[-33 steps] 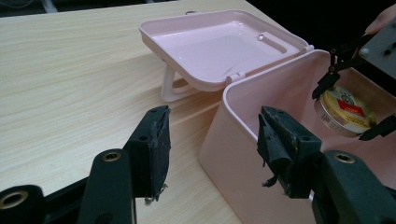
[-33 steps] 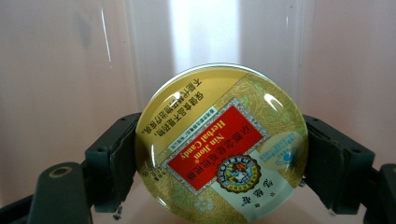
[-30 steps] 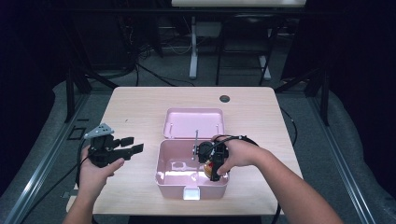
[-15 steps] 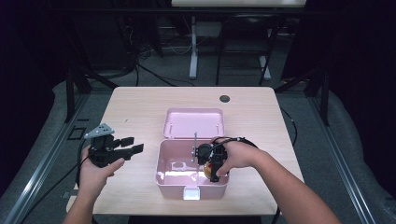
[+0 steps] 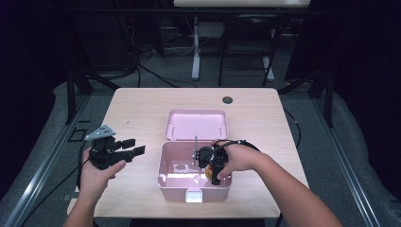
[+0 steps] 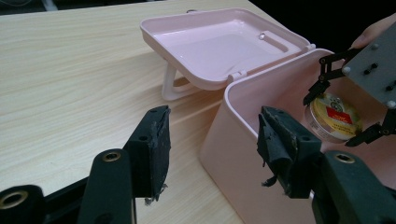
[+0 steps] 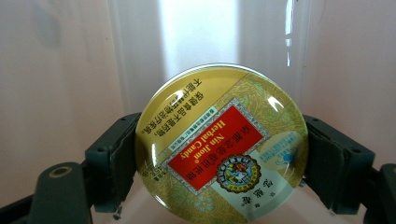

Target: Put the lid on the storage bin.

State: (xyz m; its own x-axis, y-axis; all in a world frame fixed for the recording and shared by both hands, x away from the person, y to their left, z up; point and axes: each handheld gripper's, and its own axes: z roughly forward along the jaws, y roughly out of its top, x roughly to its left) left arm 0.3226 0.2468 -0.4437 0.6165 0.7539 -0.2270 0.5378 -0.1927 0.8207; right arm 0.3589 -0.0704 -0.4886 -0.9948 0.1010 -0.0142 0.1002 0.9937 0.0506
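Clamping the candy tin (image 7: pixel 222 144) inside the pink box (image 5: pixel 165 177), your right gripper (image 5: pixel 213 171) is hiding it overhead; left gripper (image 5: pixel 124 152) jaws gaping wide.

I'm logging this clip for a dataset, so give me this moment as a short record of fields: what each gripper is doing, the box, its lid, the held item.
right gripper: inside the pink box, jaws closed on the sides of the candy tin
candy tin: round, gold with a red label reading Herbal Candy, held within the box
pink box: open, on the wooden table
lid: flipped back behind the box, inside facing up
left gripper: open, holding nothing, left of the box, apart from it
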